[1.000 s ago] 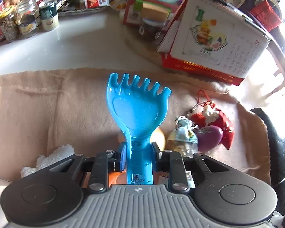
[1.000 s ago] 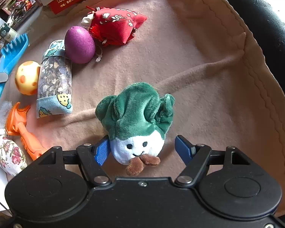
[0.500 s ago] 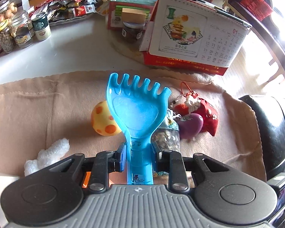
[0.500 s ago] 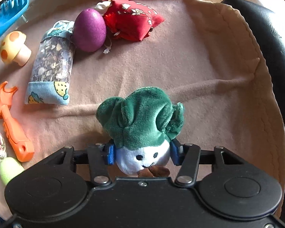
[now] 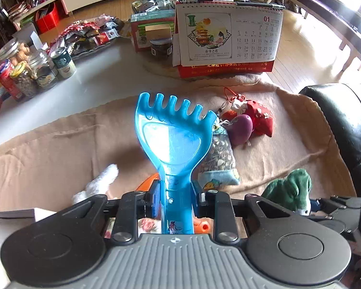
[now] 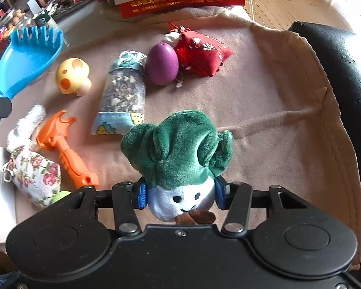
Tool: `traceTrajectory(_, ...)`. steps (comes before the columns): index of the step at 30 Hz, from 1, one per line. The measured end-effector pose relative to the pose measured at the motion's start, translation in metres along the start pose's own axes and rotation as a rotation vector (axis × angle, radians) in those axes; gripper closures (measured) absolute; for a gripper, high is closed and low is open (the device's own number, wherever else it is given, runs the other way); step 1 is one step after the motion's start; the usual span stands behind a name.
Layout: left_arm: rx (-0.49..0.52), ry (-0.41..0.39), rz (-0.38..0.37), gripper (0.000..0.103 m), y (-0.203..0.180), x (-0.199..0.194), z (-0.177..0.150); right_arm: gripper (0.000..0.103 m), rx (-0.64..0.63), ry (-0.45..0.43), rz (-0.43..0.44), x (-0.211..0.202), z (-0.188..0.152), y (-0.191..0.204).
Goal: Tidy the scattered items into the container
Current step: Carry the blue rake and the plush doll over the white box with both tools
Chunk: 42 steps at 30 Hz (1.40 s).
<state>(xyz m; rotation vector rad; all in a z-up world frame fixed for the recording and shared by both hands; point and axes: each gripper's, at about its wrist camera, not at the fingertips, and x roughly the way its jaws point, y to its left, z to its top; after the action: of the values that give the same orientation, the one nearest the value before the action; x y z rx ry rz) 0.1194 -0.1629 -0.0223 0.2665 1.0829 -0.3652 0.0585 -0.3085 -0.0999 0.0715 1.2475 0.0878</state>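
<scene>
Blanket (image 6: 264, 91) first: tan, soft, spread wide under everything, its hemmed edge running close to the black leather seat (image 6: 344, 67) on your right, so keep clear of that side. Calendar (image 5: 228, 38) stands at the far edge, jars (image 5: 36, 72) well off to the far left; open table lies between them. No container shows in either view, so you cannot tell yet where to carry. Your left gripper (image 5: 173, 200) is clamped fully on the handle of the blue rake (image 5: 173, 139), stiff, light plastic that could twist in the pads; hold low on the handle as you do. Your right gripper (image 6: 179, 193) has pinched the green plush (image 6: 180, 154) at its white body, pads pressing in both sides; it is soft and squashy, likely to sag, so grip the firm middle. Left on the blanket: seed pouch (image 6: 123, 96), red pouch (image 6: 202, 53), floral pouch (image 6: 33, 173), orange tool (image 6: 65, 149), purple egg (image 6: 162, 63), yellow mushroom (image 6: 72, 77), white fluff (image 6: 26, 125).
</scene>
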Motion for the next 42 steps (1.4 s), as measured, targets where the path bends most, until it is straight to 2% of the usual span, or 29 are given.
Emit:
traceTrajectory(5, 0.010, -0.006, 0.022, 0.077, 0.010, -0.018, -0.018, 0.052, -0.009, -0.019, 0.060, -0.015, -0.005, 0.014)
traceTrajectory(14, 0.030, -0.028, 0.058, 0.077, 0.039, -0.058, -0.048, 0.052, -0.062, -0.045, 0.109, -0.041, -0.013, 0.045)
traceTrajectory(27, -0.014, -0.032, 0.129, 0.077, 0.117, -0.097, -0.085, 0.052, -0.180, -0.068, 0.147, -0.061, -0.018, 0.109)
traceTrajectory(42, -0.110, -0.011, 0.209, 0.076, 0.212, -0.119, -0.131, 0.052, -0.350, -0.074, 0.215, -0.079, -0.029, 0.199)
